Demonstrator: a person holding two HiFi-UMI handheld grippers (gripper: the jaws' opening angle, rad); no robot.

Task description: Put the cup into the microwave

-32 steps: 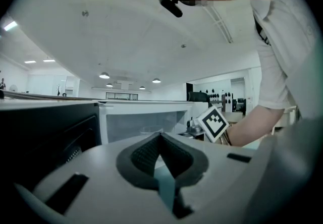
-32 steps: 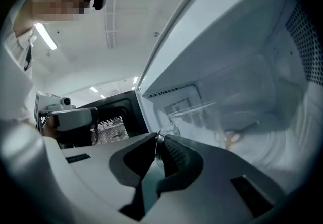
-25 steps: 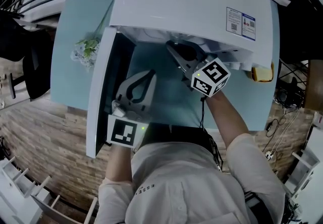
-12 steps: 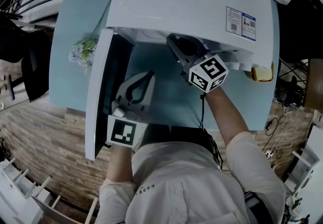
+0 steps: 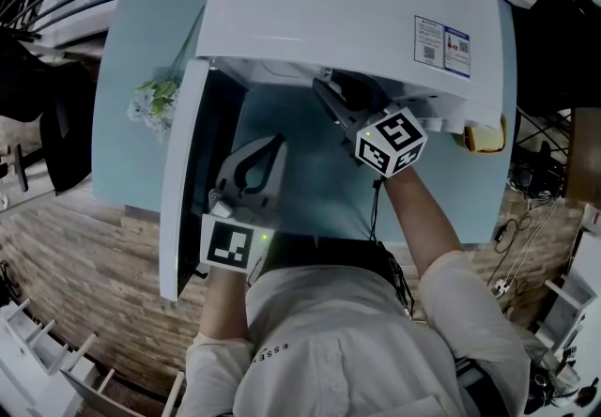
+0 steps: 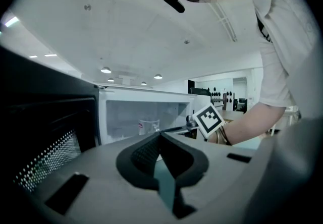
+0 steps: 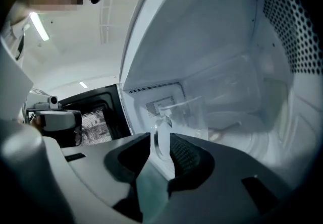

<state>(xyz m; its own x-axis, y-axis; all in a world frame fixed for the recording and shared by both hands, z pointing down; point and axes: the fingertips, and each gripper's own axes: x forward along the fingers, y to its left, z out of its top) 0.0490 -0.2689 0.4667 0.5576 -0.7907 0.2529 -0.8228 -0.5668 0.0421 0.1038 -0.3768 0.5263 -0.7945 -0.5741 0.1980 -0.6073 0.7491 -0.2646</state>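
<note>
The white microwave [image 5: 347, 11] stands with its door [image 5: 183, 190] swung open to the left. My right gripper [image 7: 161, 141] reaches into the cavity, and its jaws are opening. The handle of the clear glass cup [image 7: 189, 114] lies between the pads with a gap at the left pad. The cup stands upright on the cavity floor. In the left gripper view the cup [image 6: 148, 127] shows inside, with the right gripper [image 6: 176, 129] beside it. My left gripper [image 5: 268, 145] hangs before the open door, shut with nothing in it. In the head view the microwave's top hides the cup.
The microwave sits on a light blue table [image 5: 150, 21]. A small bunch of flowers [image 5: 155, 100] lies left of the door. A yellow object [image 5: 486, 136] sits by the microwave's right front corner. The cavity's perforated side wall [image 7: 287, 26] is close on the right.
In the head view the right gripper has shifted only slightly at the microwave's mouth. The left gripper has kept still by the door.
</note>
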